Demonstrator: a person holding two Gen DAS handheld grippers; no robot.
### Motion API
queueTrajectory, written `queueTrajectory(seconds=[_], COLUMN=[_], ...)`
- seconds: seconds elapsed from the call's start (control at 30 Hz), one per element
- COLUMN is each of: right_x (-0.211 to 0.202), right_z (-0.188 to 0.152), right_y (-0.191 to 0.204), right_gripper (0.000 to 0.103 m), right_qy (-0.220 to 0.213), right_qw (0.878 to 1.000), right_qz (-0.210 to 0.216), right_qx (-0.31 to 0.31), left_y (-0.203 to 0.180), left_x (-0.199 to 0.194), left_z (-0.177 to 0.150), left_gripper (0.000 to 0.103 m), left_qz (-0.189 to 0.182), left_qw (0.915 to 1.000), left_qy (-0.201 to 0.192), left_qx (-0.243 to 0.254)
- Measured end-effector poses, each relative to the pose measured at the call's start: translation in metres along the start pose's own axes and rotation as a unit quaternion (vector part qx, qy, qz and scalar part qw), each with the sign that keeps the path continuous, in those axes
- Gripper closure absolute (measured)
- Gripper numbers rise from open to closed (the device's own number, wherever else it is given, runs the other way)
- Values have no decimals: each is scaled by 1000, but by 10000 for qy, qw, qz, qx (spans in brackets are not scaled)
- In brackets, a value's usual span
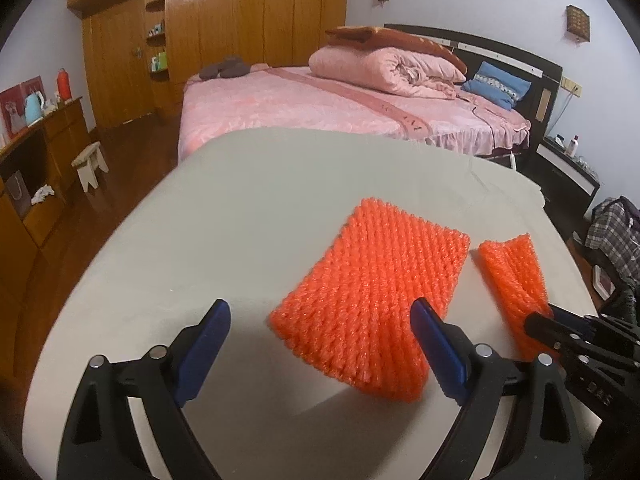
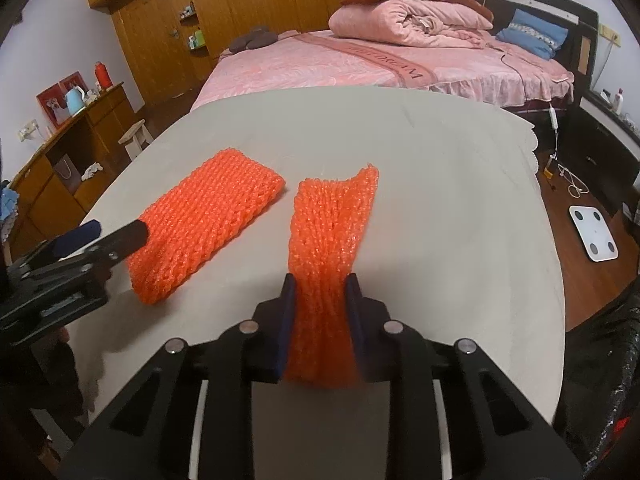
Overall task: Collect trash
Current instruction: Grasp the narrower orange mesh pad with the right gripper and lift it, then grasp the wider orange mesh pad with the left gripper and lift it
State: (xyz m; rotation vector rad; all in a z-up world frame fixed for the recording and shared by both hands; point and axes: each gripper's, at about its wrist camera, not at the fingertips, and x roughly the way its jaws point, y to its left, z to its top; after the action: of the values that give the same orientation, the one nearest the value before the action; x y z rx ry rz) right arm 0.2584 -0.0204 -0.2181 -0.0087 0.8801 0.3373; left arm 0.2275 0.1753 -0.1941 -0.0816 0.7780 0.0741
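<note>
Right tongs (image 2: 321, 308) clenched on narrow net (image 2: 328, 232), long axis running straight ahead on tabletop (image 2: 440, 160). Left tongs (image 1: 320, 344) released, straddling near corner of wide net (image 1: 372, 292).

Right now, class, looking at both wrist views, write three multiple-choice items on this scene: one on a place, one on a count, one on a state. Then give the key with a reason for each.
1. Where does the flat foam net lie?
A. on the bed
B. on the grey table
C. on the floor

2. How many orange foam nets are on the table?
A. one
B. two
C. four

3. What is the right gripper doing?
A. standing wide open over bare table
B. squeezing the pinched foam net
C. holding a bottle

Key:
1 B, it lies flat on the grey top, between the fingers of the open left gripper.
2 B, both views show one flat and one pinched.
3 B, the net narrows where the blue pads press it.
</note>
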Motion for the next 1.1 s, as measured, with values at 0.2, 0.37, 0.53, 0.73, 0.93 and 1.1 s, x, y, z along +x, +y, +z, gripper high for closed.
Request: queueTrajectory(seconds=[0.2, 0.37, 0.53, 0.73, 0.93, 1.1], right_x=[1, 2, 2, 3, -3, -16], right_z=[-2, -3, -3, -3, 0, 2], right_y=[0, 2, 3, 2, -2, -10], right_gripper=[79, 78, 77, 77, 81, 83], right_qy=[-24, -42, -38, -40, -68, -198], right_qw=[10000, 10000, 10000, 10000, 10000, 9997], right_qz=[19, 18, 15, 28, 50, 56], right_qx=[20, 12, 19, 34, 39, 150], left_y=[-4, 2, 0, -17, -35, -43], left_x=[20, 25, 25, 21, 11, -3], left_z=[-3, -6, -7, -6, -3, 0], left_gripper=[13, 13, 22, 66, 80, 80], left_qz=[-54, -210, -384, -778, -786, -683], left_qw=[9992, 9981, 9976, 9958, 9962, 9972], left_qy=[390, 545, 564, 478, 215, 32], left_qx=[1, -171, -131, 72, 301, 307])
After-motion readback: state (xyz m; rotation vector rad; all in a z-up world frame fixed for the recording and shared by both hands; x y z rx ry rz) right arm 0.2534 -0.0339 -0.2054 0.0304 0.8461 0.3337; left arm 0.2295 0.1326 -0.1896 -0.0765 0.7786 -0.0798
